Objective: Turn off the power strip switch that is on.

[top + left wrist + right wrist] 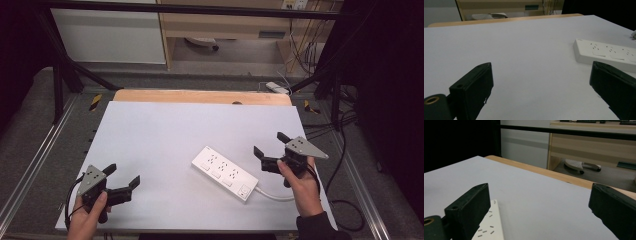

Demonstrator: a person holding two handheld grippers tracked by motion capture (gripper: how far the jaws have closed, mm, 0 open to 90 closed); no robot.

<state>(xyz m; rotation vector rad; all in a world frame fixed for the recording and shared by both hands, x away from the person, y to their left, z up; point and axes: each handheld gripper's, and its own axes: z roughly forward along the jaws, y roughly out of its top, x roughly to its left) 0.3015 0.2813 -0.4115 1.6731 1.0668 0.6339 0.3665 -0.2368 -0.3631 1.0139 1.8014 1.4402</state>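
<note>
A white power strip (225,172) lies diagonally on the white table top (175,135), right of centre, its white cable (274,196) trailing toward the right hand. My left gripper (122,175) hovers near the front left corner, open and holding nothing. My right gripper (270,144) sits just right of the strip, also open and holding nothing. In the left gripper view the power strip (606,53) lies ahead to the right, between the wide-apart jaws (541,82). The right gripper view has one end of the power strip (490,225) low beside the left jaw, the gripper (539,202) spread wide.
A wooden board edge (200,96) runs along the table's far side. Black frame bars (65,70) stand at both back corners. Cables (345,165) hang off the right side. A desk (225,25) and a chair base (201,43) stand on the floor beyond.
</note>
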